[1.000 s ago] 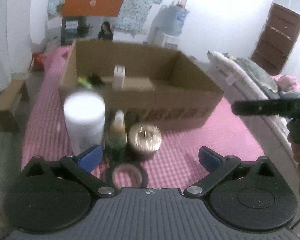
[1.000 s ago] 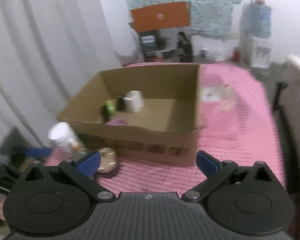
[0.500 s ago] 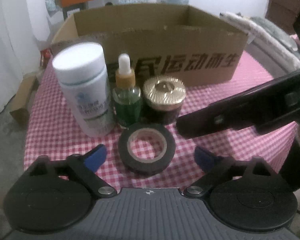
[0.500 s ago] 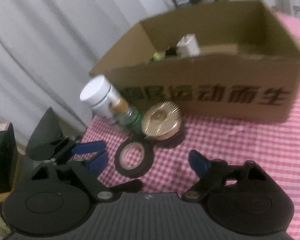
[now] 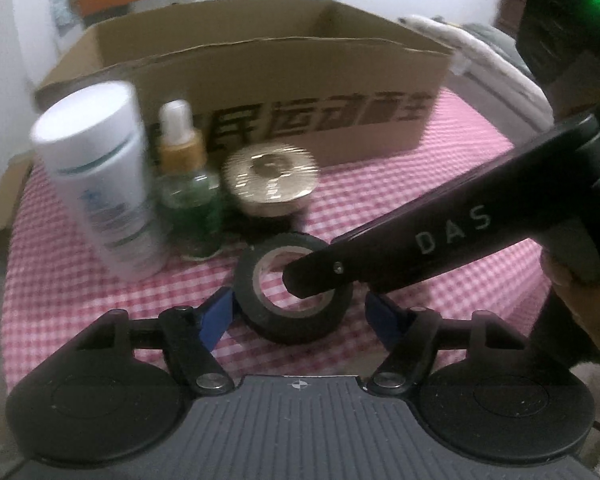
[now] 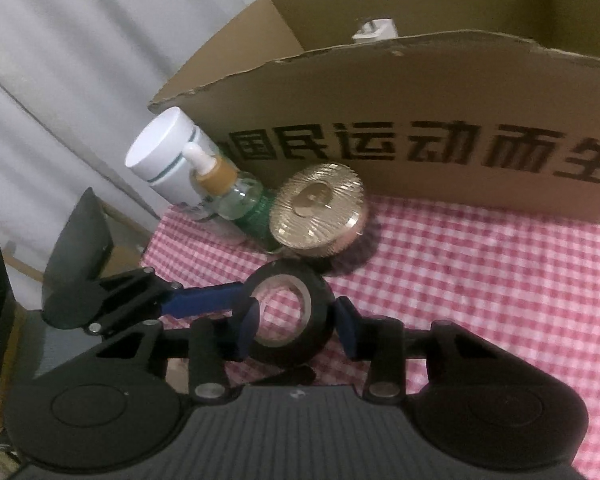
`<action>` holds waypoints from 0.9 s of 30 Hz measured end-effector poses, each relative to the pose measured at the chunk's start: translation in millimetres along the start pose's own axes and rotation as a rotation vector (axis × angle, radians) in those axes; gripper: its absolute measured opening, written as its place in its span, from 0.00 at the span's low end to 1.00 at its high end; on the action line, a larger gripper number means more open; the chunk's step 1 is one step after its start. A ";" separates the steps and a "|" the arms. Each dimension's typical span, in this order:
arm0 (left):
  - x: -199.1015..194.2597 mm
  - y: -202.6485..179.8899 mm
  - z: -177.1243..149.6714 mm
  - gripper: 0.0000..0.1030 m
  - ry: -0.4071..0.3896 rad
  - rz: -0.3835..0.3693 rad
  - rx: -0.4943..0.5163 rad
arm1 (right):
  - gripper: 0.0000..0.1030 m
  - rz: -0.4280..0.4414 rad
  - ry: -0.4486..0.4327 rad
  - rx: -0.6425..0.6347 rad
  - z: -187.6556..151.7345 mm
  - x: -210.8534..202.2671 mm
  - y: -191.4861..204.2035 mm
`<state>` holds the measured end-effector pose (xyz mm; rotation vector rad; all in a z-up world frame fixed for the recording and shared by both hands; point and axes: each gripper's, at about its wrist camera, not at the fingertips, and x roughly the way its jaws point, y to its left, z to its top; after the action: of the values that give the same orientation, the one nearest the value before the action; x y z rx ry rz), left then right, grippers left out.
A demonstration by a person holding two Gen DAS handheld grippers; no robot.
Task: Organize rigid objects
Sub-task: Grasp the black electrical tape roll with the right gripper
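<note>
A black tape roll (image 5: 296, 312) (image 6: 288, 320) lies flat on the pink checked tablecloth. My left gripper (image 5: 298, 314) is open, its blue fingers either side of the roll. My right gripper (image 6: 296, 324) straddles the roll from the other side, its blue pads close against it; its black arm (image 5: 440, 240) crosses the left wrist view above the roll. Behind stand a white bottle (image 5: 96, 188), a green dropper bottle (image 5: 188, 200) and a gold-lidded jar (image 5: 272, 184), in front of an open cardboard box (image 5: 284, 108).
The box (image 6: 420, 120) holds a white object (image 6: 374, 30) and other hidden items. The table's left edge (image 6: 152, 240) drops off near the bottles, by a grey curtain. A bed with bedding (image 5: 480, 52) lies to the right.
Both grippers have dropped down and moved in on the tape roll. The right gripper's fingers have narrowed around it and its arm now reaches over the roll.
</note>
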<state>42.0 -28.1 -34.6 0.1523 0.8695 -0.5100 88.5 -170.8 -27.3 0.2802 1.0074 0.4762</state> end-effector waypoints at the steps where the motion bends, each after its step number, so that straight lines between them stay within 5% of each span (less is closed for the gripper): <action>1: 0.6 -4.9 1.1 0.68 0.000 -0.016 0.015 | 0.43 -0.014 -0.004 -0.001 -2.4 -4.3 -1.7; 7: 5.5 -26.9 4.3 0.68 0.003 -0.101 0.099 | 0.43 -0.099 -0.033 0.026 -18.3 -26.5 -18.5; 16: 14.9 -40.9 8.2 0.70 0.020 -0.055 0.202 | 0.43 -0.177 -0.083 0.024 -28.8 -43.1 -30.4; 27: 21.2 -40.3 10.1 0.63 0.020 -0.043 0.180 | 0.30 -0.177 -0.067 -0.045 -21.8 -22.4 -20.2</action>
<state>40.7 -74.2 -41.2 0.3042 0.8469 -0.6286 64.8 -199.4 -30.7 0.1636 0.9457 0.3263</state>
